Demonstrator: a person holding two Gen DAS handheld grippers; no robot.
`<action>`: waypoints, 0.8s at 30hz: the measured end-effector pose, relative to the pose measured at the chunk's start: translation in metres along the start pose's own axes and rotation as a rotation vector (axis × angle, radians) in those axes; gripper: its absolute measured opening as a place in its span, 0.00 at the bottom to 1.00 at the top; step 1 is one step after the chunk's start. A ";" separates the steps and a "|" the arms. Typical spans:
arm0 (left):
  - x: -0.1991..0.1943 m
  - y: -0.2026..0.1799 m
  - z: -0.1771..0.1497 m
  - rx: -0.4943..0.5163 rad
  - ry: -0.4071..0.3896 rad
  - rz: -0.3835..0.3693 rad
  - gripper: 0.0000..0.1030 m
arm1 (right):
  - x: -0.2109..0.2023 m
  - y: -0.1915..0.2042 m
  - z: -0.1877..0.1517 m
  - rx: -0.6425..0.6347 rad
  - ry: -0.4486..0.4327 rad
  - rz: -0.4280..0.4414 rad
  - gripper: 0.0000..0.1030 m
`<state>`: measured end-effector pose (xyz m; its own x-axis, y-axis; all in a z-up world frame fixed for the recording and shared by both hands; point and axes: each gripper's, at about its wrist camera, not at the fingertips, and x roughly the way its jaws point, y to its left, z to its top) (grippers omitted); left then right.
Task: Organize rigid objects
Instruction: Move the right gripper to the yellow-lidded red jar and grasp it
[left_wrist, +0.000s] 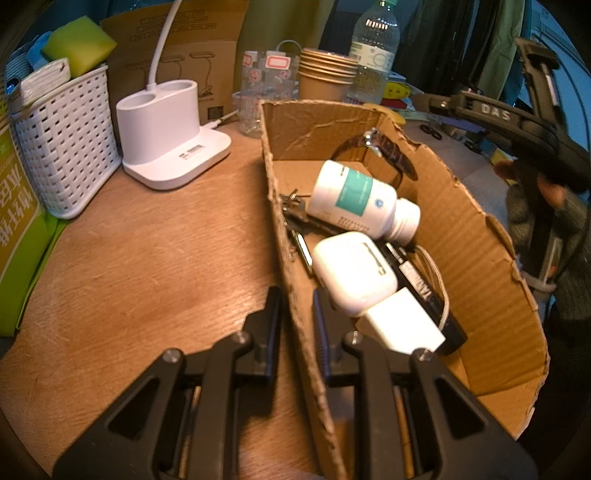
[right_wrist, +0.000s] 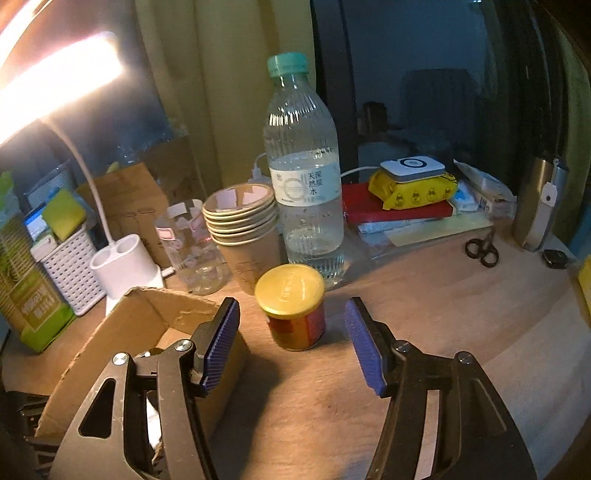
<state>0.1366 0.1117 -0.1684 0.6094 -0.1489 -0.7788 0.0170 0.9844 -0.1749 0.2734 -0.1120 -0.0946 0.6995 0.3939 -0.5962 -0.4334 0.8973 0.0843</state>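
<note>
Right wrist: jar (right_wrist: 291, 308) upright, between open claw (right_wrist: 291, 345) fingers.

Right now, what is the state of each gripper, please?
Left gripper: shut on the cardboard box wall.
Right gripper: open, holding nothing; the yellow-lidded jar stands between its fingers.

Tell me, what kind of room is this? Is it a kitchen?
Probably not a kitchen: it looks like a cluttered desk at home. A white desk lamp base stands on the wooden tabletop, small black scissors lie beside stacked papers, and a torn cardboard box holds a white pill bottle.
</note>
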 end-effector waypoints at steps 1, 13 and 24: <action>0.000 0.000 0.000 0.000 0.000 0.000 0.18 | 0.003 -0.001 0.000 -0.001 0.005 0.001 0.61; 0.000 0.000 0.000 0.000 0.000 0.000 0.18 | 0.043 -0.002 0.007 -0.019 0.067 0.009 0.76; 0.000 0.000 0.000 0.000 0.000 0.000 0.18 | 0.067 0.002 0.014 -0.023 0.104 0.010 0.76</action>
<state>0.1367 0.1114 -0.1684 0.6094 -0.1485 -0.7789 0.0169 0.9845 -0.1746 0.3274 -0.0808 -0.1227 0.6331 0.3788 -0.6750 -0.4537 0.8881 0.0729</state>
